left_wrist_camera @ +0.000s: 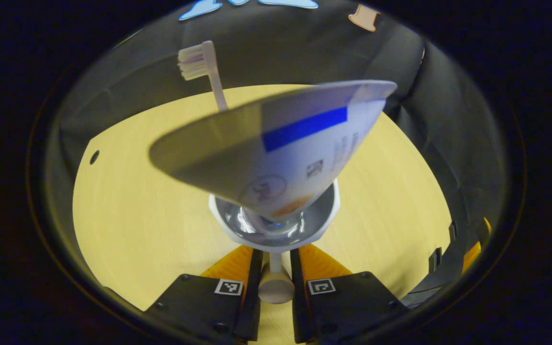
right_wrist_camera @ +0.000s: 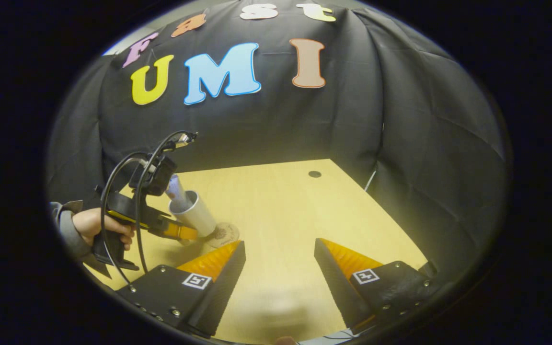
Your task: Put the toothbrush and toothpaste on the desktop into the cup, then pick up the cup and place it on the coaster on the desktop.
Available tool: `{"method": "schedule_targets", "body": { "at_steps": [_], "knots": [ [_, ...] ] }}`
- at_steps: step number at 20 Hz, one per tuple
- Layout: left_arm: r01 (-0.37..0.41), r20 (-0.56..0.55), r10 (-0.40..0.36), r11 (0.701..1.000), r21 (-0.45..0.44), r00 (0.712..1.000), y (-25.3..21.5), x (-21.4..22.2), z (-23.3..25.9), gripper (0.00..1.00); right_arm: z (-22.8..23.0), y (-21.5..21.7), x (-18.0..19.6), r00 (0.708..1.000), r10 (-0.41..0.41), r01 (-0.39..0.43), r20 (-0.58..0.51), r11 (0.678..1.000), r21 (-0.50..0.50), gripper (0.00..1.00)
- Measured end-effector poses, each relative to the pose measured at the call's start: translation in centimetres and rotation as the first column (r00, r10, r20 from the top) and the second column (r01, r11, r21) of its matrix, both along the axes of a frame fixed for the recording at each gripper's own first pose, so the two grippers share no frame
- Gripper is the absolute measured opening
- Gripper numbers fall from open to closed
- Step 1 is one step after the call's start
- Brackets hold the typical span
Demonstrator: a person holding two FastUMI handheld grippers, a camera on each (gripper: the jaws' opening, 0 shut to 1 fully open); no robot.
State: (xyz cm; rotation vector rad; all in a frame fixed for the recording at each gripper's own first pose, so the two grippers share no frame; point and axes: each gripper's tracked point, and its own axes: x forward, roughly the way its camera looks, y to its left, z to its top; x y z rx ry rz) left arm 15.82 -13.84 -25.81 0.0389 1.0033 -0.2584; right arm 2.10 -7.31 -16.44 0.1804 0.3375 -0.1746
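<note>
In the left gripper view my left gripper [left_wrist_camera: 276, 254] is shut on the handle of a white cup [left_wrist_camera: 325, 221] with a shiny inside. A white and blue toothpaste tube [left_wrist_camera: 281, 143] stands in the cup and fans out wide toward the camera. A toothbrush [left_wrist_camera: 204, 62] sticks up behind it, bristles on top. In the right gripper view the cup [right_wrist_camera: 194, 213] is tilted, its base at the left edge of the round brown coaster [right_wrist_camera: 225, 234]; whether they touch I cannot tell. My right gripper [right_wrist_camera: 280, 247] is open over bare table, with nothing between its fingers.
The light wooden table [right_wrist_camera: 276, 201] has a small dark hole [right_wrist_camera: 315, 174] near its far edge. Black cloth walls close it in at the back and right. A hand [right_wrist_camera: 96, 225] in a grey sleeve holds the left gripper [right_wrist_camera: 180, 232], with cables looping above it.
</note>
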Motion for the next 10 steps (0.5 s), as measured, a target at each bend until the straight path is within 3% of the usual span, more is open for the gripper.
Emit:
{"method": "schedule_targets", "body": {
  "at_steps": [6, 10],
  "knots": [
    [0.044, -0.023, -0.044, 0.999, 0.009, 0.999, -3.0, 1.4, -0.1, 0.34, -1.0, -2.2, -0.2, 0.999, -0.047, 0.048, -0.028, 0.998, 0.040, 0.91],
    [0.031, -0.062, -0.029, 0.999, 0.021, 0.998, -3.4, 1.8, -1.4, 0.34, -1.4, -3.1, 0.0, 0.998, -0.058, 0.059, -0.036, 0.997, 0.044, 0.91]
  ]
}}
